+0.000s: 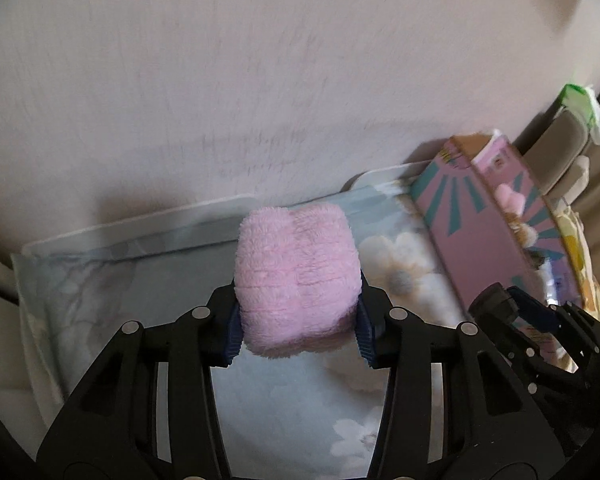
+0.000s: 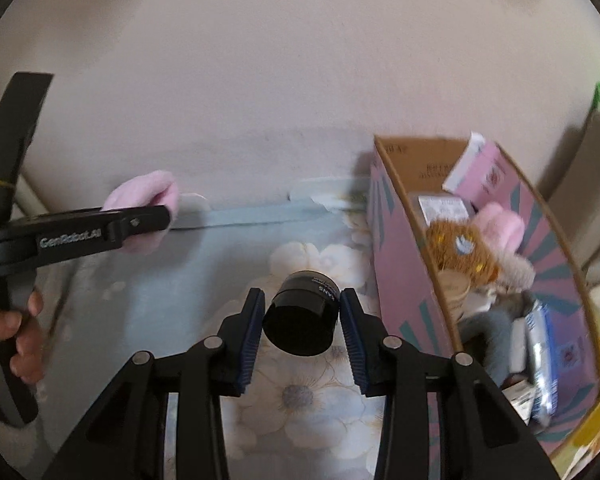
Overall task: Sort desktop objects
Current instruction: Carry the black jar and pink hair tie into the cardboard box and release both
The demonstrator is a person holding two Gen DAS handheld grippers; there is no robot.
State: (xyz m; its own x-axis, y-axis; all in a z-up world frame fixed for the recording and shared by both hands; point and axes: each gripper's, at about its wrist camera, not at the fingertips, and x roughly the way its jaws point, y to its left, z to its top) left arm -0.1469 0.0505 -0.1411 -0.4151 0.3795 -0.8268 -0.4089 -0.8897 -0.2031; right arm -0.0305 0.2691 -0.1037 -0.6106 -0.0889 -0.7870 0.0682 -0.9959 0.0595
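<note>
My left gripper [image 1: 298,320] is shut on a pink fluffy bundle [image 1: 296,280] and holds it above the floral cloth [image 1: 284,408]. The same bundle [image 2: 148,194] shows at the left of the right wrist view, with the left gripper's black finger [image 2: 140,220] across it. My right gripper [image 2: 302,320] is shut on a black jar [image 2: 302,316], held on its side just above the cloth [image 2: 300,396]. An open pink cardboard box [image 2: 400,280] stands just right of the jar. It holds a pink fluffy item [image 2: 500,228], a gold tinsel ball [image 2: 460,252] and packets. The box [image 1: 484,232] also stands right of the bundle.
A plain pale wall [image 1: 260,80] rises behind the table. A green and white pack [image 1: 584,108] sits on a chair back at the far right. The right gripper's body [image 1: 540,328] shows low right in the left wrist view. A hand [image 2: 16,332] grips the left tool's handle.
</note>
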